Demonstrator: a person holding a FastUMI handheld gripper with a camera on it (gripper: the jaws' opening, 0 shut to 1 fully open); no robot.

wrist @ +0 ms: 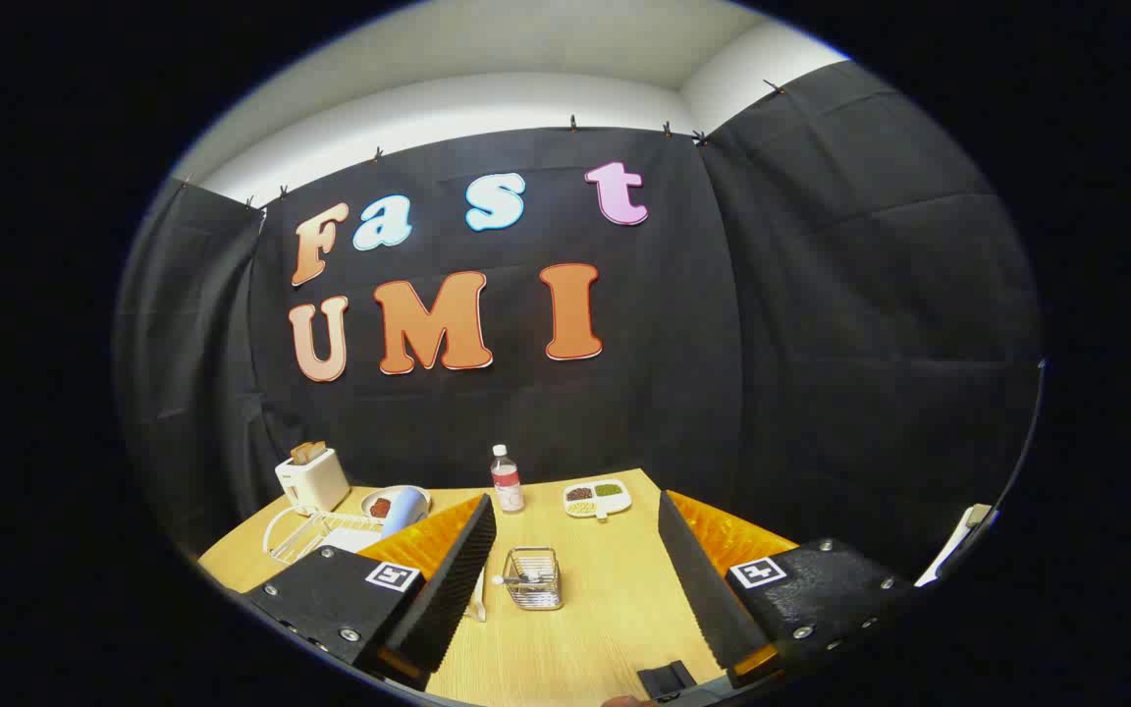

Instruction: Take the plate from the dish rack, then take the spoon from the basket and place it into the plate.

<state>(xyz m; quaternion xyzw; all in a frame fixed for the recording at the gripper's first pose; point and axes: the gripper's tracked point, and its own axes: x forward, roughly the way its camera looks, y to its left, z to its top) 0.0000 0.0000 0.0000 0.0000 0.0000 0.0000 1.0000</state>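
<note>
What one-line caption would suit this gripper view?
Open gripper hovers over a wooden table, wire basket between its fingers, dish rack beyond the left one.

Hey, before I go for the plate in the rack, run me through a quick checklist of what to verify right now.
1. Gripper open, nothing held: ok.
2. Dish rack in sight, beyond the left finger: ok.
3. Plate in rack, partly hidden by that finger: cannot tell how it sits.
4. Basket between the fingers, spoon inside: ok.
5. Fingers lined up with the rack: not ok, they point at the basket.
</note>
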